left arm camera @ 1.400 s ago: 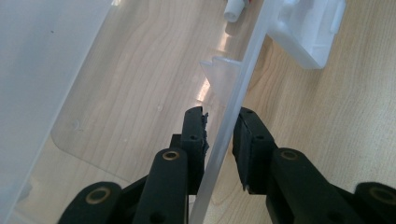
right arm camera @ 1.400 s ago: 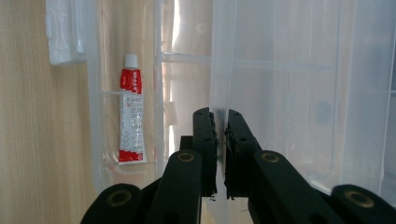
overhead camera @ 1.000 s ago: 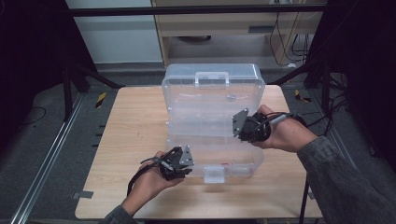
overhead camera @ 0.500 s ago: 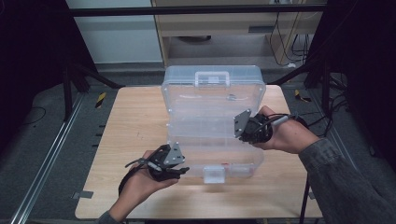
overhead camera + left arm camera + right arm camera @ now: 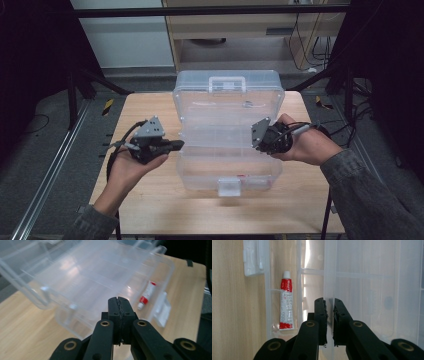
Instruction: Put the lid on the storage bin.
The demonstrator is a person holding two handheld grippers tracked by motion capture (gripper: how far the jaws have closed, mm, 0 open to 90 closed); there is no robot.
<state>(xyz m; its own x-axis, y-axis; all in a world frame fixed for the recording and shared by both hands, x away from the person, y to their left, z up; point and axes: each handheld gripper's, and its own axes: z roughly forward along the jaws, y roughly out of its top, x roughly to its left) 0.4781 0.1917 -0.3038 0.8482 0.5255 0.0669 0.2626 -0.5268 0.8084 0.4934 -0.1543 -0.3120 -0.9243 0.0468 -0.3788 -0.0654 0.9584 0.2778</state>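
Left gripper [image 5: 172, 145], carried in an upturned left hand [image 5: 131, 167], points toward the person's right with its jaws pressed together and nothing between them [image 5: 118, 305]. Right gripper [image 5: 256, 136], wrapped in the right hand [image 5: 303, 145], points toward the person's left, its jaws clamped on a thin clear edge [image 5: 329, 308].

— What sat on the desk [image 5: 150, 200]?
— A clear plastic case [image 5: 227, 135], lid raised toward the far edge, white latch [image 5: 228, 187] facing the person.
— And the tongs?
— The left tongs [image 5: 172, 145] hung just beside the case's left wall, palm up beneath them. The right tongs [image 5: 257, 137] were at the case's right side — whether they pinched it, I couldn't tell.
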